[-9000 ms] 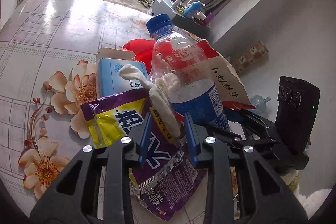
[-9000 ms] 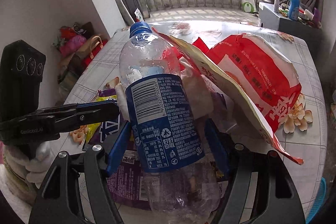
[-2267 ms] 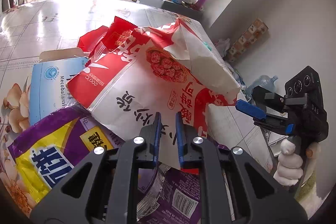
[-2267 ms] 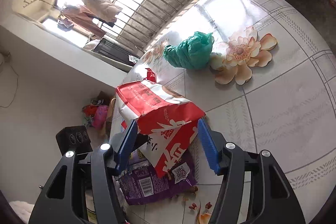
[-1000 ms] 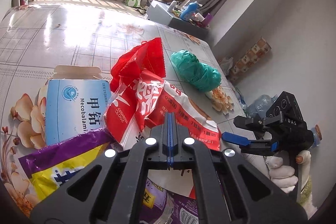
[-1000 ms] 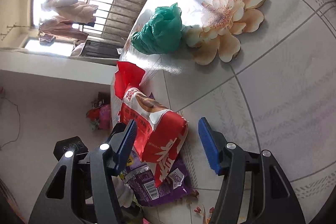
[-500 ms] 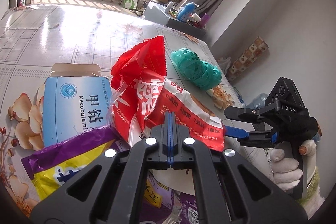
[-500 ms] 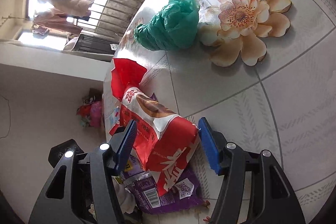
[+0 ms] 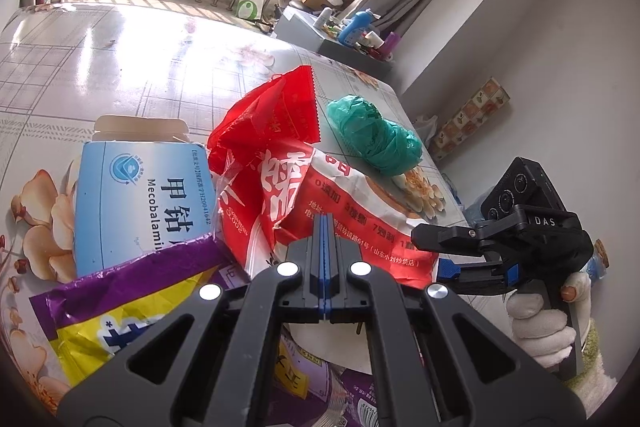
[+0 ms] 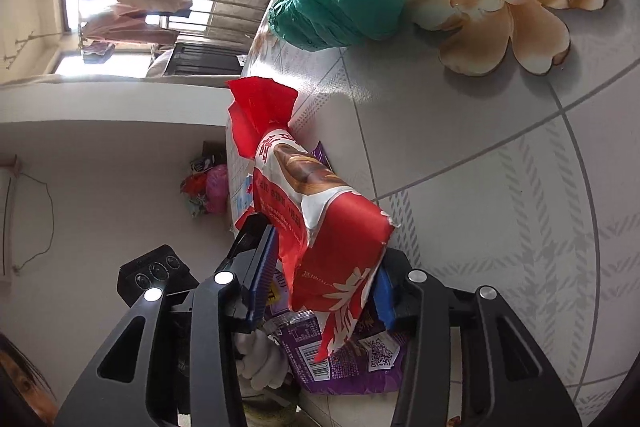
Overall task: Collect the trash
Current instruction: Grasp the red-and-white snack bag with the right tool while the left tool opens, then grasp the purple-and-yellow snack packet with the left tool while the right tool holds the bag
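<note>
A red and white snack bag (image 9: 320, 187) stands crumpled on the floral table (image 9: 100, 59). My left gripper (image 9: 322, 223) is shut, its blue pads pinched together on the bag's near edge. In the right wrist view the same bag (image 10: 320, 227) fills the gap of my right gripper (image 10: 324, 259), whose jaws are closing, and both pads touch the bag's sides. From the left wrist view that right gripper (image 9: 434, 255) comes in from the right, around the bag's corner. A balled green plastic bag (image 10: 344, 7) lies further off on the table.
A blue carton (image 9: 140, 203), a purple and yellow snack bag (image 9: 120, 307) and a loose red wrapper (image 9: 272, 115) lie around the held bag. A white-gloved hand (image 9: 540, 327) holds the right gripper at the table's right edge. Bare tabletop (image 10: 520, 187) stretches right of the pile.
My right gripper has pushed further in along the red snack bag and its jaws have narrowed onto the bag's end. The left gripper has stayed shut and still.
</note>
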Available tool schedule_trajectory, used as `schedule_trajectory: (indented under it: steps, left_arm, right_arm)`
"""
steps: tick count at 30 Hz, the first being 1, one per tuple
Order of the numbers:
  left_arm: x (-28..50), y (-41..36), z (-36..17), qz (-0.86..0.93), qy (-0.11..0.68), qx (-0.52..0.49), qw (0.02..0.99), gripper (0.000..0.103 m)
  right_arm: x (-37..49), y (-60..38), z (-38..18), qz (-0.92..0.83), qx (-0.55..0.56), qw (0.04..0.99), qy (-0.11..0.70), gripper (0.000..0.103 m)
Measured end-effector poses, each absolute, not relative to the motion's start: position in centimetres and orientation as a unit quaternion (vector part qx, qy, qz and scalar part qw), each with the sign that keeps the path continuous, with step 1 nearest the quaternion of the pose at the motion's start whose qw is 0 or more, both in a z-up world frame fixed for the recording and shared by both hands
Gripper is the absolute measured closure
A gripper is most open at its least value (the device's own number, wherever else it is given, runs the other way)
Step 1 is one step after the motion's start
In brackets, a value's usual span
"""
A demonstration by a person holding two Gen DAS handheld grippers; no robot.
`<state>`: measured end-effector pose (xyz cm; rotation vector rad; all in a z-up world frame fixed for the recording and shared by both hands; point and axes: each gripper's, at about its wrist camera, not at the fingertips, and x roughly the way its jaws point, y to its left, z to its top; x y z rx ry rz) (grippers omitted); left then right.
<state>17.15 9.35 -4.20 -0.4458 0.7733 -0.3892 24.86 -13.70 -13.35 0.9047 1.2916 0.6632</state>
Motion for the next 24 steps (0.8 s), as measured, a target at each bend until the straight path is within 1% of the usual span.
schedule_trajectory:
  steps: [1,3,7,10,14,16,17,19,20,21,24]
  left_arm:
    - [17.2,9.4,-4.1,-0.187,0.371,-0.214,0.884,0.103]
    - [17.2,9.6,-3.9,-0.191,0.371,-0.221,0.882,0.103]
    - [16.0,10.3,-2.1,-0.201,0.350,-0.231,0.885,0.102]
    - [14.5,11.3,-0.5,-0.205,0.337,-0.233,0.889,0.094]
    - [12.0,13.4,0.7,-0.193,0.337,-0.225,0.894,0.088]
    - [10.6,14.4,1.0,-0.181,0.341,-0.219,0.896,0.079]
    - [10.0,14.9,1.1,-0.174,0.345,-0.218,0.896,0.076]
    - [8.8,16.2,0.9,-0.155,0.357,-0.222,0.894,0.066]
    - [8.3,16.7,0.6,-0.144,0.364,-0.226,0.892,0.062]
    - [8.0,17.2,0.3,-0.135,0.372,-0.231,0.889,0.055]
    - [7.4,17.9,-1.4,-0.120,0.397,-0.261,0.872,0.050]
  right_arm:
    - [24.7,-13.6,-13.6,0.289,0.401,0.659,0.566,0.073]
    - [24.4,-13.9,-13.5,0.293,0.420,0.663,0.546,0.077]
    - [23.2,-15.3,-11.6,0.306,0.427,0.689,0.500,0.078]
    - [22.1,-17.1,-10.2,0.318,0.440,0.695,0.470,0.079]
    - [20.3,-19.1,-8.9,0.339,0.452,0.692,0.449,0.080]
    - [19.3,-19.7,-9.0,0.345,0.459,0.686,0.447,0.081]
    - [18.9,-19.9,-9.2,0.347,0.462,0.682,0.448,0.081]
    - [18.1,-20.1,-9.8,0.335,0.460,0.687,0.453,0.081]
    - [17.6,-20.1,-10.3,0.329,0.457,0.689,0.456,0.081]
    - [17.3,-20.3,-10.7,0.323,0.457,0.690,0.459,0.081]
    - [16.8,-20.5,-11.5,0.298,0.438,0.708,0.467,0.081]
